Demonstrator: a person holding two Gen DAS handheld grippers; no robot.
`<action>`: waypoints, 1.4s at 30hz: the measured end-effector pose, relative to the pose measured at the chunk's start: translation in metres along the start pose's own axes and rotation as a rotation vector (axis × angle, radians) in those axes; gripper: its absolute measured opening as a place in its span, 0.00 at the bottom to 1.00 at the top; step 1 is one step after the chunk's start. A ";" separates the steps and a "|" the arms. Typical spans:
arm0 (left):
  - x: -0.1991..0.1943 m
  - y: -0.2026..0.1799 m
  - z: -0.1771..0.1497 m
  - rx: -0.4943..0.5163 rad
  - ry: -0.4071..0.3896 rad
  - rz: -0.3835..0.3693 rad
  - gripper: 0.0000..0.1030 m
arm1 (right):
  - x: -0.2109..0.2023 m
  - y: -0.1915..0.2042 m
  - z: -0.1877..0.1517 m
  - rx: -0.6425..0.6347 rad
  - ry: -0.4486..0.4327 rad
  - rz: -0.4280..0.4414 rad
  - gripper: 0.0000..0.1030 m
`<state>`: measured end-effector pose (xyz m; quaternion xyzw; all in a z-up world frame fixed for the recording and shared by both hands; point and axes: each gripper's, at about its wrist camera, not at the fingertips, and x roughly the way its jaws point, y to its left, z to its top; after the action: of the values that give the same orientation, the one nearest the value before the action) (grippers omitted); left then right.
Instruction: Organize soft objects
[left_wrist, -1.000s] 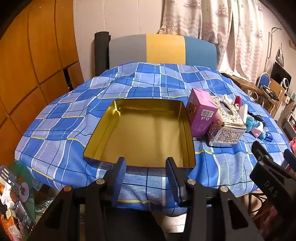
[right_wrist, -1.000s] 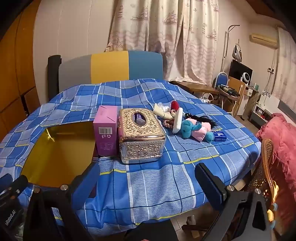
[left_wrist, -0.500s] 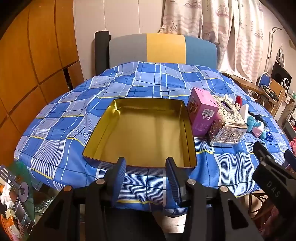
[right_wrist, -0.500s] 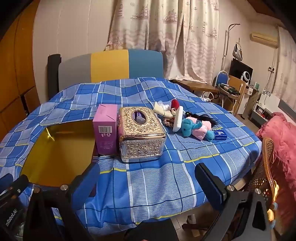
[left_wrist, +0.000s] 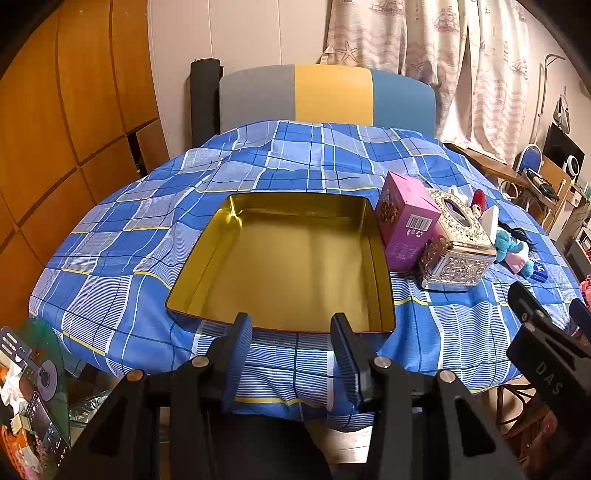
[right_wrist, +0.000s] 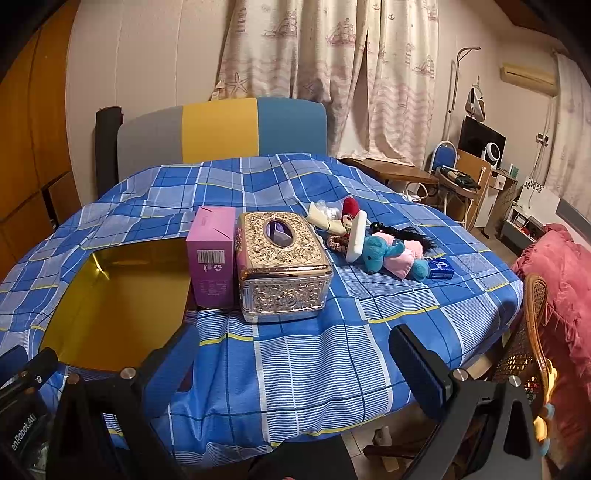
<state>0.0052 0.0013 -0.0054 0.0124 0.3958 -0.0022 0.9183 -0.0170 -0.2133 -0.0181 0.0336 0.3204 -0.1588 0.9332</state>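
Note:
A shallow gold tin tray (left_wrist: 380, 273) (right_wrist: 66, 295) lies on the blue checked tablecloth. To its right stand a pink box (left_wrist: 406, 225) (right_wrist: 212, 254) and an ornate gold tissue box (left_wrist: 458, 251) (right_wrist: 282, 266). Behind them lies a heap of soft toys: a teal and pink plush (right_wrist: 388, 254) (left_wrist: 511, 245), a red-hatted doll (right_wrist: 347, 214), a white pad (right_wrist: 356, 240). My left gripper (left_wrist: 291, 350) hangs open before the tray's near edge, nothing between its fingers. My right gripper (right_wrist: 295, 365) stands wide open at the table's front edge, empty.
A small blue packet (right_wrist: 441, 267) lies right of the toys. A grey, yellow and blue chair back (right_wrist: 221, 129) rises behind the table. A pink quilt (right_wrist: 565, 280) and a wicker chair (right_wrist: 532, 332) stand at the right, a cluttered bin (left_wrist: 26, 406) at the lower left.

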 end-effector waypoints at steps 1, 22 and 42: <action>0.000 0.000 0.000 0.000 0.001 0.001 0.43 | 0.000 0.000 0.000 -0.001 0.002 -0.001 1.00; 0.005 0.000 -0.002 0.000 0.011 0.010 0.43 | 0.004 0.001 -0.001 -0.008 0.015 0.008 1.00; 0.008 0.001 -0.002 0.002 0.020 0.014 0.43 | 0.006 0.001 -0.002 -0.006 0.026 0.017 1.00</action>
<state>0.0093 0.0021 -0.0129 0.0161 0.4050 0.0041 0.9142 -0.0134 -0.2141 -0.0233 0.0354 0.3326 -0.1496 0.9305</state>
